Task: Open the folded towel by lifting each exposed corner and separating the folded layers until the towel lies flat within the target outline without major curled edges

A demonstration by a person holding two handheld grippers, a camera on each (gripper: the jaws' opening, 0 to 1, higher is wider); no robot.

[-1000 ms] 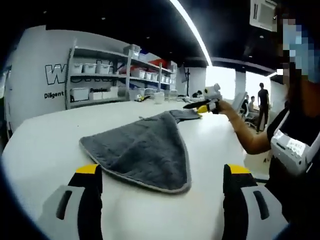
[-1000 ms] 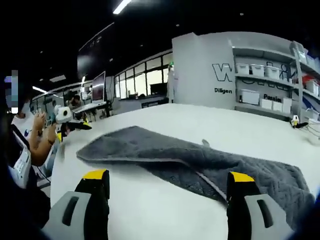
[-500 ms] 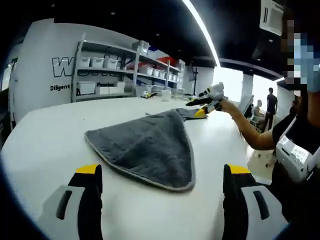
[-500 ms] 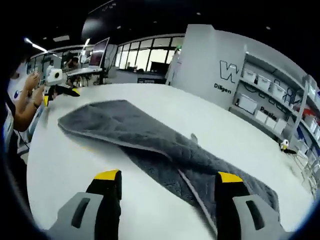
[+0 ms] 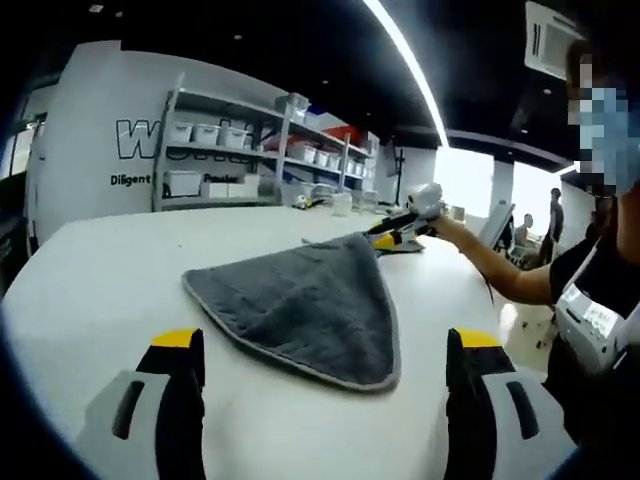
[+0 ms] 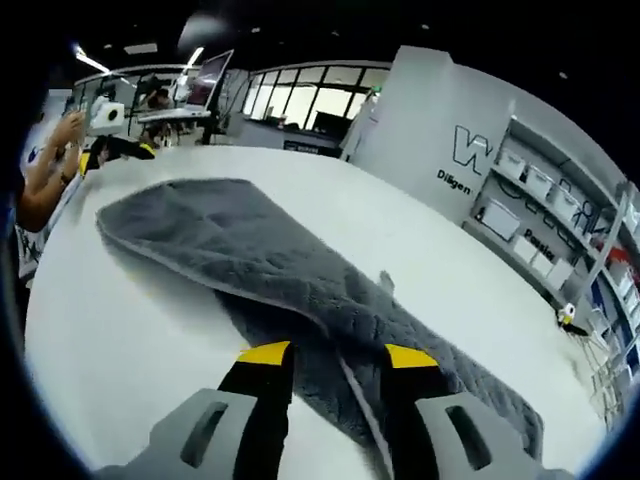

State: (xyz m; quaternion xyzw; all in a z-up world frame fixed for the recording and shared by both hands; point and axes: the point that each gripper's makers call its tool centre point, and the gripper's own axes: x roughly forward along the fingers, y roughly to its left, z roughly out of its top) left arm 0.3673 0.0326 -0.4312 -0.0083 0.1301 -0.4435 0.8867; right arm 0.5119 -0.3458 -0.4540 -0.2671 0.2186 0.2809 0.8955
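Observation:
A grey towel (image 5: 305, 300) lies folded on the white table (image 5: 90, 290), its rounded fold towards my left gripper (image 5: 325, 345). That gripper is open and hovers short of the towel's near edge, nothing between its fingers. At the towel's far corner the right gripper (image 5: 397, 235) is held low by a hand. In the right gripper view the towel (image 6: 230, 250) runs as a long band with a light hem. My right gripper (image 6: 337, 356) has its jaws narrowed astride that hemmed edge, a gap still between them. The left gripper (image 6: 138, 150) shows at the towel's far end.
A person (image 5: 590, 290) stands at the table's right side, forearm stretched over it. Shelves with white bins (image 5: 210, 160) line the back wall. A small item (image 6: 568, 318) lies near the table's far edge. Bare table (image 6: 120, 330) surrounds the towel.
The right gripper's jaws have drawn much closer together while it moved in low over the towel's hemmed edge. The left gripper stays open, and its view has shifted slightly.

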